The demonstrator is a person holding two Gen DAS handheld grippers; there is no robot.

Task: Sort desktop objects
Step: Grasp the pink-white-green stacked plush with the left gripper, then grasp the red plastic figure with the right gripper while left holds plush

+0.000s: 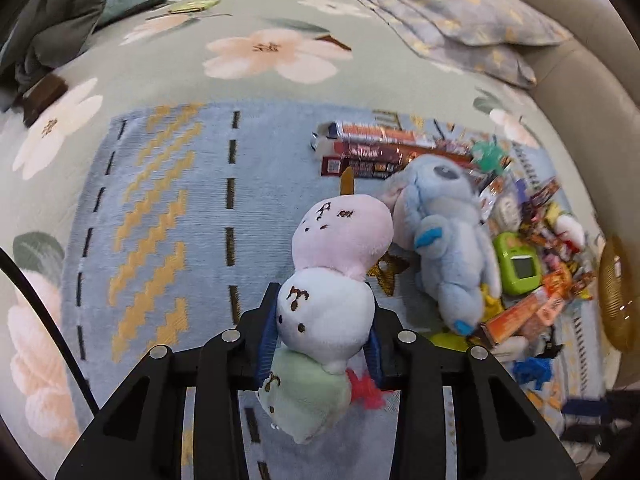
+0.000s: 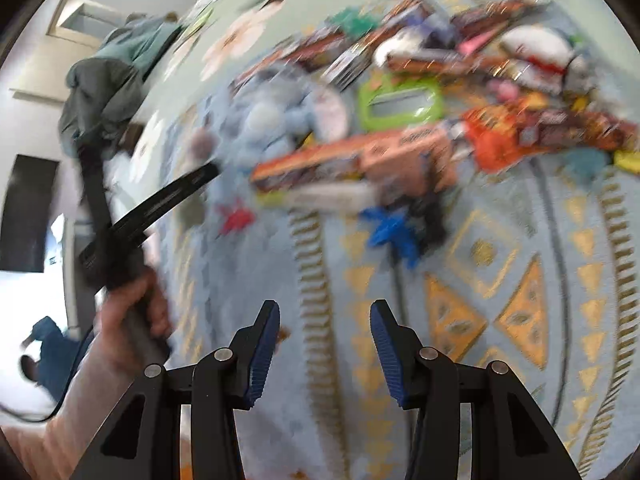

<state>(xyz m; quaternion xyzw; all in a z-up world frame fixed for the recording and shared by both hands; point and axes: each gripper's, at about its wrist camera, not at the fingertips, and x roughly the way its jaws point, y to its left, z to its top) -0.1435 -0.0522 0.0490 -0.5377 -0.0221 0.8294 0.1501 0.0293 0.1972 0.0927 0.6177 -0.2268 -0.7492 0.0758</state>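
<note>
My left gripper (image 1: 322, 330) is shut on a plush dango skewer (image 1: 328, 280) with pink, white and green balls, gripped at the white ball and held above the blue patterned mat (image 1: 180, 208). A blue plush toy (image 1: 448, 240) lies just to its right, beside a pile of snack boxes (image 1: 384, 152), a green gadget (image 1: 516, 264) and small toys. My right gripper (image 2: 324, 344) is open and empty above the mat (image 2: 500, 280). The right wrist view is blurred; it shows the pile, an orange box (image 2: 352, 160), the green gadget (image 2: 400, 104) and a blue toy (image 2: 388, 232).
The mat lies on a floral bedspread (image 1: 260, 56) with a pillow (image 1: 472, 20) at the back right and clothes (image 1: 60, 20) at the back left. A gold round object (image 1: 616, 292) sits at the right edge. The person's left hand and gripper (image 2: 132, 240) show in the right wrist view.
</note>
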